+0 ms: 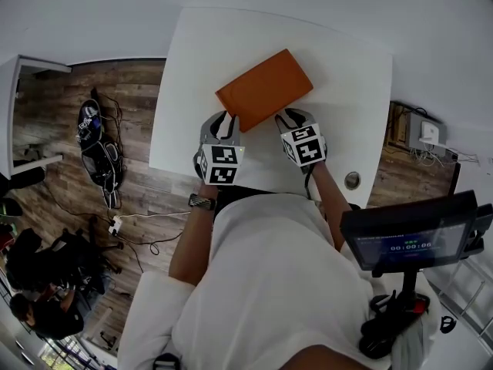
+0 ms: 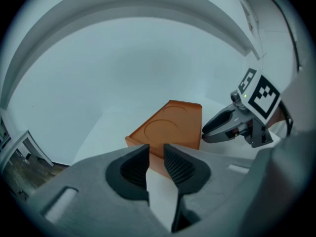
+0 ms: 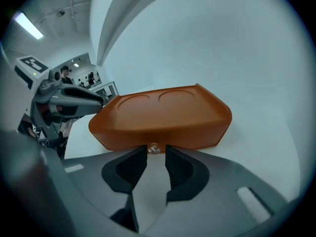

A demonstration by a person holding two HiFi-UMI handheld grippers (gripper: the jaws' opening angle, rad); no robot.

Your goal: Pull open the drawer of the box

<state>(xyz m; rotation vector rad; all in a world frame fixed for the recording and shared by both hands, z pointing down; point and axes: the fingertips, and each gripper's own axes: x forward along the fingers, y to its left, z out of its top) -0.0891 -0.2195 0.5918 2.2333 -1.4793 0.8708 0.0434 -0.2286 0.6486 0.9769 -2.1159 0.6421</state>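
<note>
A flat orange box (image 1: pixel 266 89) lies at an angle on the white table (image 1: pixel 347 60). Its top shows two round impressions (image 3: pixel 148 100). A small clear knob (image 3: pixel 154 148) sticks out of the box's near face. My right gripper (image 3: pixel 156 152) stands open, its tips either side of the knob without pressing it. My left gripper (image 2: pixel 156 149) is open by a narrow gap just before the box's (image 2: pixel 173 127) near left wall, with nothing between its pads. In the head view the left gripper (image 1: pixel 223 123) is at the box's left corner and the right gripper (image 1: pixel 290 119) at its near side.
The table's left edge (image 1: pixel 158 129) drops to a wood floor with cables and gear (image 1: pixel 100 149). A round grommet (image 1: pixel 352 180) sits near the table's right front. A dark monitor (image 1: pixel 412 237) stands at the right. White walls lie beyond the table.
</note>
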